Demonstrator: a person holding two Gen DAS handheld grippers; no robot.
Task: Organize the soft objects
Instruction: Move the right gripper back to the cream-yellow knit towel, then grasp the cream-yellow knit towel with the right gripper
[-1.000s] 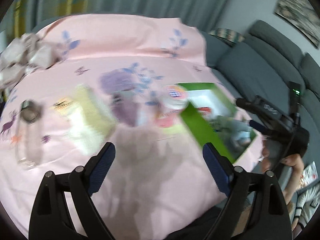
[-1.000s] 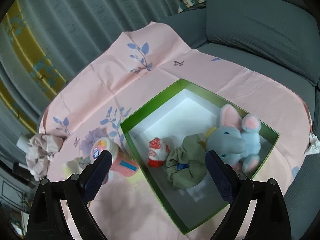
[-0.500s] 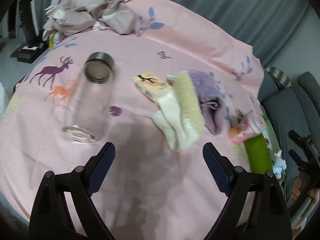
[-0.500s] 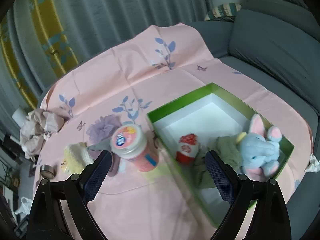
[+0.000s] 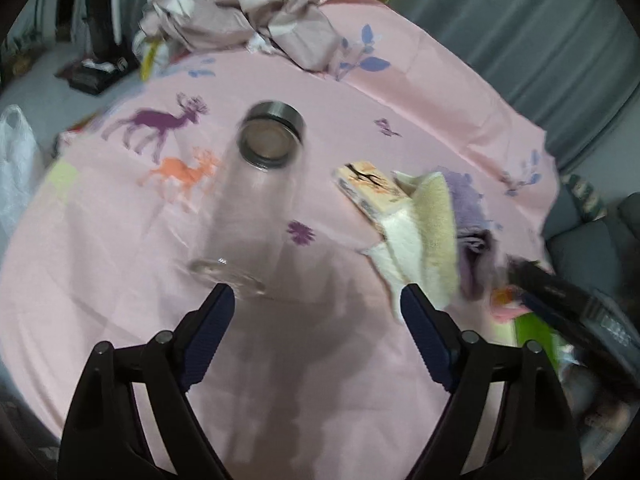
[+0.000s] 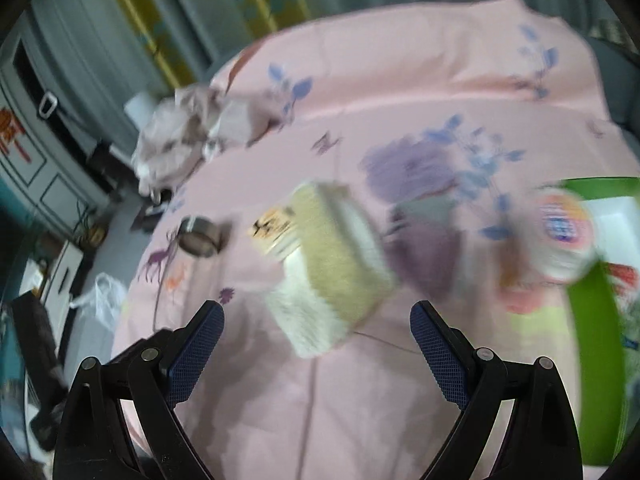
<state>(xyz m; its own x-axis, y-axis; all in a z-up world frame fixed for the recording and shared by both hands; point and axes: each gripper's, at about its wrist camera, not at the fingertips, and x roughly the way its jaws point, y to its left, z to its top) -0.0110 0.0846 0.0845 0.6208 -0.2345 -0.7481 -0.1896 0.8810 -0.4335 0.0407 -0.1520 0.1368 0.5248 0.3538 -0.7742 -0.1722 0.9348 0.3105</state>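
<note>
Glass bottle and small box beside cream towel, both hand-held grippers open, empty.

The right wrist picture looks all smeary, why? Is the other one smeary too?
Right wrist view: the yellow-and-white towel and the pink-lidded jar are streaked by motion blur, while the right gripper stays sharp. Left wrist view: milder blur; the glass bottle looks ghosted, and a grey shadow lies on the pink sheet.
</note>
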